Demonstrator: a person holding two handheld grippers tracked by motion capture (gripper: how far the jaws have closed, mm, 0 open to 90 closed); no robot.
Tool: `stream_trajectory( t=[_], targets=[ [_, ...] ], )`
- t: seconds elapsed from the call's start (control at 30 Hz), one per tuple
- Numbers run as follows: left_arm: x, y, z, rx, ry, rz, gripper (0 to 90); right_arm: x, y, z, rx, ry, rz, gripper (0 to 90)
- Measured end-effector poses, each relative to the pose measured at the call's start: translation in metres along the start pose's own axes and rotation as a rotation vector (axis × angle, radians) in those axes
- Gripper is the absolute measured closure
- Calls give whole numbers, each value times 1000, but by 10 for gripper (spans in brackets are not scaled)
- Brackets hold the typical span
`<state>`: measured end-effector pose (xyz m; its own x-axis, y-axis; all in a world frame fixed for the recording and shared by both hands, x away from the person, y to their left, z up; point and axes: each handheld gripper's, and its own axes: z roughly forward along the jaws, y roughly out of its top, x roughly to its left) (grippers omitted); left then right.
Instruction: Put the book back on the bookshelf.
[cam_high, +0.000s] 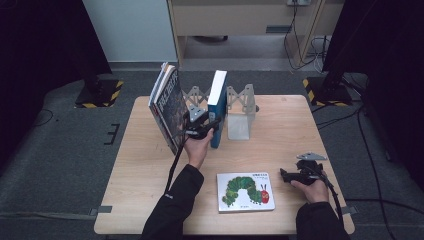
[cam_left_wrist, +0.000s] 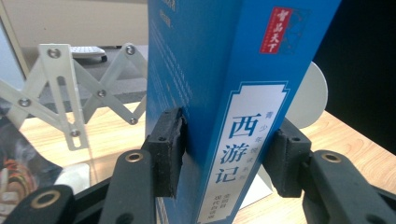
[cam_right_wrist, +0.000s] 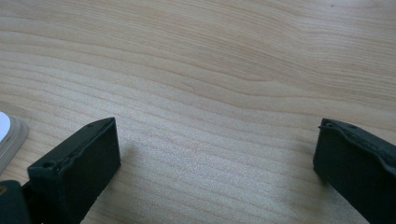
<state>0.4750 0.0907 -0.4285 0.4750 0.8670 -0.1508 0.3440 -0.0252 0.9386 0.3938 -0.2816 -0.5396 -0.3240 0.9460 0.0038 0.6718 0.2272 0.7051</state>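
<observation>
Nearest the person, the right tongs (cam_high: 285, 175) are resting low over the wooden counter (cam_high: 280, 130), well to the near right of the blue book (cam_high: 218, 107), and in the right gripper view their two black pads (cam_right_wrist: 79, 163) are standing wide apart with nothing but bare wood grain between them. Just to the left of them, and in front of the blue book, a picture book with a green caterpillar on its cover (cam_high: 245, 192) is lying flat on the counter; a rounded corner of it is showing at the left edge of the right gripper view. Farther in, the left tongs (cam_high: 202, 126) are reaching up to the blue book, which is standing upright on its lower edge near the middle of the counter. In the left gripper view the blue book (cam_left_wrist: 233, 93) is sitting between the two pads with its spine, printed with Chinese characters, turned toward the camera; the left pad (cam_left_wrist: 166, 149) is lying against the cover, while the right pad (cam_left_wrist: 287, 158) is sitting close to the other side, and whether it is pressing I cannot tell. The jaws are standing about half open around the book. Just left of the blue book a dark-covered book (cam_high: 167, 102) is leaning tilted, its top tipping away from the blue one. Behind and just right of the blue book, the white accordion book rack (cam_high: 240, 107) is standing on the far part of the counter.
</observation>
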Motion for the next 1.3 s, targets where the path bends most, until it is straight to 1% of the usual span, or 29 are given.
stream_trajectory(
  t=[0.13, 0.2, 0.23, 0.33, 0.43, 0.6, 0.77, 0.97, 1.03, 1.13, 1.3],
  targets=[
    [-4, -1, 3, -7, 1, 7, 504, 0, 0, 0, 0, 0, 0, 9],
    [-4, -5, 3, -29, -4, 21, 502, 0, 0, 0, 0, 0, 0, 9],
    [-2, -7, 2, -40, -10, 18, 502, 0, 0, 0, 0, 0, 0, 9],
    [0, -11, -2, -37, -27, 1, 509, 0, 0, 0, 0, 0, -1, 9],
    [1, -12, -3, -39, -37, -2, 515, 0, 0, 0, -1, 1, -3, 9],
    [-2, -8, -1, -4, -30, -1, 517, 0, 0, 0, -1, 1, -4, 9],
    [-6, -5, 2, 12, -38, -5, 515, 0, 0, 0, -1, 1, -5, 9],
    [-13, -2, 7, 24, -41, -6, 512, 0, 0, 0, -1, 1, -5, 9],
    [-14, -3, 8, 20, -43, -4, 511, 0, 0, 0, -1, 1, -5, 9],
    [-15, -3, 8, 19, -43, -14, 510, 0, 0, 0, -1, 1, -5, 8],
    [-16, -2, 9, 24, -43, -19, 507, 0, 0, 0, -1, 2, -5, 8]
  ],
)
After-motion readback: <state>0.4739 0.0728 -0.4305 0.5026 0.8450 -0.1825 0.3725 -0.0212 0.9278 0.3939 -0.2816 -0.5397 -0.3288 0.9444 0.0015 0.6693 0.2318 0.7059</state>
